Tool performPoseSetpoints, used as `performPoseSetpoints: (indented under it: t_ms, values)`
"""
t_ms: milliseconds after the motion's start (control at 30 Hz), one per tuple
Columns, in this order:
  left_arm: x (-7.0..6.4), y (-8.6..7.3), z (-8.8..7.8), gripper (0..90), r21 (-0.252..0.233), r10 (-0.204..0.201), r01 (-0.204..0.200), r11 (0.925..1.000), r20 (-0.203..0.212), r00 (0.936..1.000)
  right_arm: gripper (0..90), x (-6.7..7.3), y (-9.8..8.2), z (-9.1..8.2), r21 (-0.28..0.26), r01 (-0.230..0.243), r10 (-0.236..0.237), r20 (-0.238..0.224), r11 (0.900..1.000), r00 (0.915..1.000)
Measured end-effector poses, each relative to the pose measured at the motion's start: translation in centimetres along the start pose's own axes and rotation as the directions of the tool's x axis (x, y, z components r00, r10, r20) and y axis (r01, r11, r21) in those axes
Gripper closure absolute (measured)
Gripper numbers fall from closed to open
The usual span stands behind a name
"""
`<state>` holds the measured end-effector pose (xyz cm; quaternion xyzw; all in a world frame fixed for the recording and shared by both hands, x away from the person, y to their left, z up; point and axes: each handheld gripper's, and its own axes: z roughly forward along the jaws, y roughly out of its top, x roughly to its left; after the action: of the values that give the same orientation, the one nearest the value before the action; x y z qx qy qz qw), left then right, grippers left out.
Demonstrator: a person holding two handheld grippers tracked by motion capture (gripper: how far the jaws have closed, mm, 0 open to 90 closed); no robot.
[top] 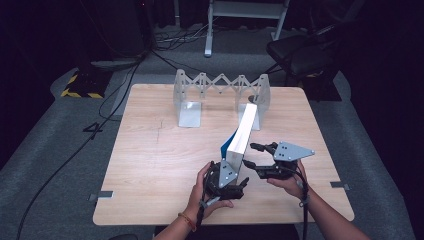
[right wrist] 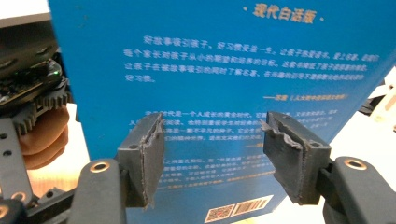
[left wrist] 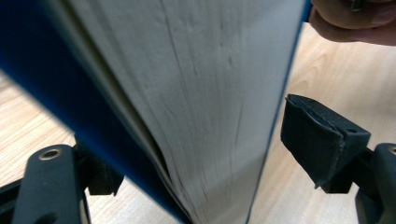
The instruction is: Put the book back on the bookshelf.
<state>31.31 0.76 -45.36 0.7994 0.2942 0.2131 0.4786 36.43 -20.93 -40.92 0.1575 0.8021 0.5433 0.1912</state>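
A thick book (top: 242,132) with a blue cover and white page edges stands on edge on the wooden table (top: 160,160), its far end near the right plate of a metal rack. My left gripper (top: 232,166) reaches it from the near end. Its jaws straddle the page block (left wrist: 196,93). The right pad (left wrist: 322,140) stands clear of the cover and the left pad (left wrist: 102,177) sits against the blue cover. My right gripper (top: 251,155) is open at the book's right side. Its fingertips (right wrist: 144,149) hover before the printed back cover (right wrist: 210,70).
An accordion-style metal rack (top: 220,85) with two upright end plates stands at the back of the table. Beyond the table are a dark chair (top: 300,52), a white frame and cables on the grey floor. The left half of the tabletop is bare wood.
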Motion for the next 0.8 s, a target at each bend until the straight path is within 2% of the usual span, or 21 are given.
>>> performPoseSetpoints:
  t_ms: [33, 133, 300, 567, 733, 800]
  values:
    - [-0.1, 0.0, 0.1, 22.9, -0.003, -0.001, 0.001, 1.0, -0.019, 0.9998, 38.8, -0.1, 0.0, 0.0, 0.002, -0.004, 0.004, 0.003, 1.0, 1.0]
    - [-0.1, 0.0, 0.2, 25.5, -0.01, -0.01, 0.009, 0.9999, -0.036, 0.9993, 38.7, -0.3, -0.1, 0.1, 0.004, -0.009, 0.009, 0.007, 1.0, 0.9999]
    - [0.2, -0.1, 0.2, 35.3, -0.016, -0.03, 0.029, 0.9994, -0.061, 0.9977, 38.7, -0.3, 0.0, 0.2, 0.005, -0.007, 0.007, 0.013, 1.0, 0.9999]
    - [0.6, -0.1, 0.1, 38.1, -0.015, -0.036, 0.035, 0.9993, -0.045, 0.9984, 38.3, -0.5, -0.3, 0.4, 0.018, -0.01, 0.01, 0.018, 1.0, 0.9998]
    - [1.0, -0.2, 0.1, 39.4, -0.016, -0.055, 0.055, 0.9984, -0.009, 0.9984, 37.7, -0.8, -0.6, 0.3, 0.033, -0.019, 0.019, 0.025, 0.999, 0.9995]
    - [1.0, -0.2, 0.1, 40.8, -0.01, -0.047, 0.047, 0.9989, -0.014, 0.9988, 37.4, -0.9, -0.7, 0.2, 0.036, -0.021, 0.02, 0.023, 0.999, 0.9995]
